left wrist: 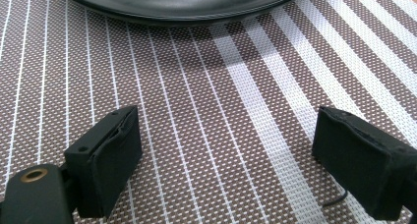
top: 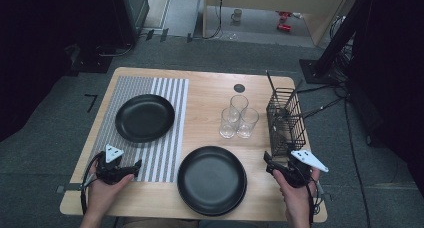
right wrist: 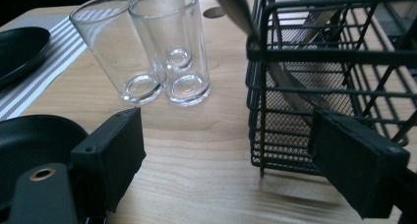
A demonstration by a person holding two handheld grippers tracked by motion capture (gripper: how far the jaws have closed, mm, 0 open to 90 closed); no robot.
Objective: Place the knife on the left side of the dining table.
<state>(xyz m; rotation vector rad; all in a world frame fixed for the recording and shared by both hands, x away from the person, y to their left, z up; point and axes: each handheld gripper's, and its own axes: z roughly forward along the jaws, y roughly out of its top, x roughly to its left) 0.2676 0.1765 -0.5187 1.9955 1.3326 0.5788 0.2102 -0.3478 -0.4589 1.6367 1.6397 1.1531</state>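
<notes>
High view: left gripper [top: 131, 169] over striped placemat [top: 170, 138] below plate [top: 145, 118]; right gripper [top: 270, 164] beside wire basket [top: 285, 123], near stacked plates [top: 212, 180], 3 glasses [top: 236, 119]. Left gripper view: jaws wide, empty, over placemat [left wrist: 206, 111], plate rim [left wrist: 182, 13] ahead. Right gripper view: jaws wide, empty, basket [right wrist: 334, 76] and glasses [right wrist: 162, 47] ahead.

1. The left gripper [top: 134, 167] hovers with jaws apart over a striped mat [top: 165, 153]; bare mat lies between it and the far plate [top: 145, 118].
2. A near plate [top: 212, 180] fills the front middle of the tabletop [top: 210, 93], between both grippers.
3. The right gripper [top: 269, 164], jaws wide, sits just beside a wire basket [top: 286, 123], which blocks its right side.
4. Three glasses [top: 238, 119] stand ahead, close to the basket; bare wood lies before them.
</notes>
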